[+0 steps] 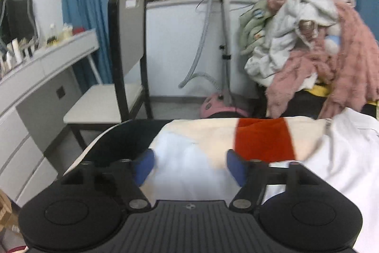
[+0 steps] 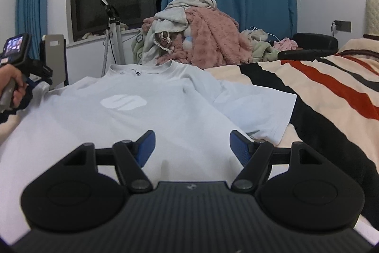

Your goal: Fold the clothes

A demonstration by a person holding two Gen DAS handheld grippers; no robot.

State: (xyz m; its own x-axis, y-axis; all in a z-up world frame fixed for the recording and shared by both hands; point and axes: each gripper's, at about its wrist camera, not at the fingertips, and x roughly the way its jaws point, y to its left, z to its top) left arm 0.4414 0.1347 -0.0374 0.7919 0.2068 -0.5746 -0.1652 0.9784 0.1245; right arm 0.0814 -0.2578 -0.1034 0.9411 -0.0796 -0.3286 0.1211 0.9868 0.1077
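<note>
A white T-shirt (image 2: 132,115) with a pale chest logo lies flat and face up on the striped bedspread (image 2: 331,91), collar toward the far edge, one sleeve spread to the right. My right gripper (image 2: 192,148) hovers open over the shirt's lower part, nothing between its blue pads. In the left wrist view my left gripper (image 1: 189,164) is open above the shirt's left edge (image 1: 184,158), its pads apart and free of the cloth. The left gripper's body (image 2: 21,56) and the hand holding it show at the far left of the right wrist view.
A heap of pink, white and green clothes (image 1: 315,44) is piled beyond the bed. A garment steamer on a stand (image 1: 222,39), a chair (image 1: 118,77) and a grey dresser (image 1: 35,87) with bottles stand to the left. Blue curtains and a dark window lie behind.
</note>
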